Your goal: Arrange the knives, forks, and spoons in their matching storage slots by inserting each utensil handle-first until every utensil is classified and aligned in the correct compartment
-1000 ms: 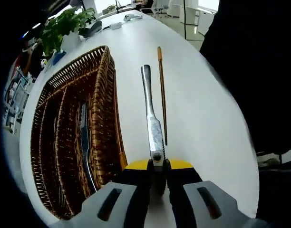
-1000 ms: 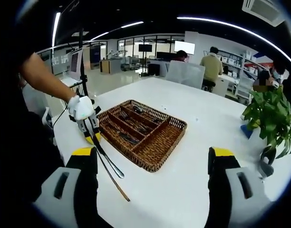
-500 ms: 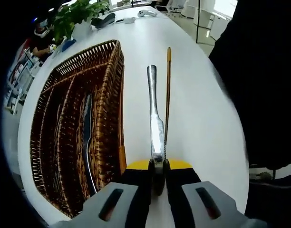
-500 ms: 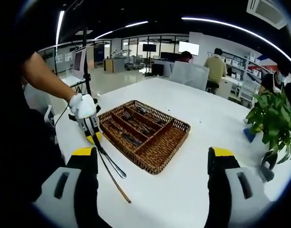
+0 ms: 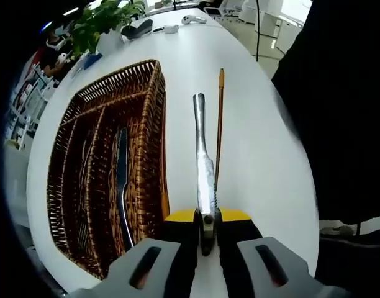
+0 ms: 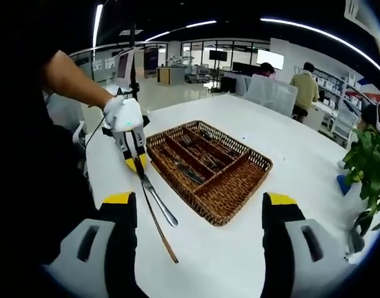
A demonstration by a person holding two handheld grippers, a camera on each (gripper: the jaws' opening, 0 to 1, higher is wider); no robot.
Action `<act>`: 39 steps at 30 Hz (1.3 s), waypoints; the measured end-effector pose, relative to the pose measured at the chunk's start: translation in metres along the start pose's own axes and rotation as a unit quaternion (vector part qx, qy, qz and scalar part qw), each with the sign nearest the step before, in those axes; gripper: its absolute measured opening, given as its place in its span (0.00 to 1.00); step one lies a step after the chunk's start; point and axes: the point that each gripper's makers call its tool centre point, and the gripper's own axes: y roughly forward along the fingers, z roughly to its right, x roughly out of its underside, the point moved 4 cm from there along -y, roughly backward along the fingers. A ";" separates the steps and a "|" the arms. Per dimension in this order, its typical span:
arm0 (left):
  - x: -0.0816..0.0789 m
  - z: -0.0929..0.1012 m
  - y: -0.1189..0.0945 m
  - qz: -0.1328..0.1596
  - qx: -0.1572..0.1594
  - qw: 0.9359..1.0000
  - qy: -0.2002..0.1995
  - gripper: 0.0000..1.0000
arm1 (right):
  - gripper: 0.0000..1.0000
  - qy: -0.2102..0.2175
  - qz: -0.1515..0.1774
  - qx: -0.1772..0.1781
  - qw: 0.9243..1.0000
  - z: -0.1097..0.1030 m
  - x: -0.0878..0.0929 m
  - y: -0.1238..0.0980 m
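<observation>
I count one wicker tray (image 5: 154, 93), one knife (image 5: 204, 167), one chopstick (image 5: 218, 130). My left gripper (image 5: 205, 230) clamps knife just beside tray; chopstick alongside. My right gripper (image 6: 199, 214) spread, empty. Knife-to-tray placement unchanged since earlier frame.
</observation>
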 end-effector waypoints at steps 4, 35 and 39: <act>-0.001 0.000 -0.003 -0.001 -0.002 1.000 0.004 0.09 | 0.80 -0.019 -0.013 -0.033 0.999 -0.008 0.003 0.014; -0.006 0.002 -0.011 -0.012 -0.008 1.000 0.018 0.09 | 0.33 -0.111 -0.094 -0.215 0.966 -0.070 0.061 0.154; -0.008 0.004 -0.012 -0.014 -0.010 0.999 0.027 0.09 | 0.31 -0.140 -0.112 -0.227 0.957 -0.077 0.067 0.165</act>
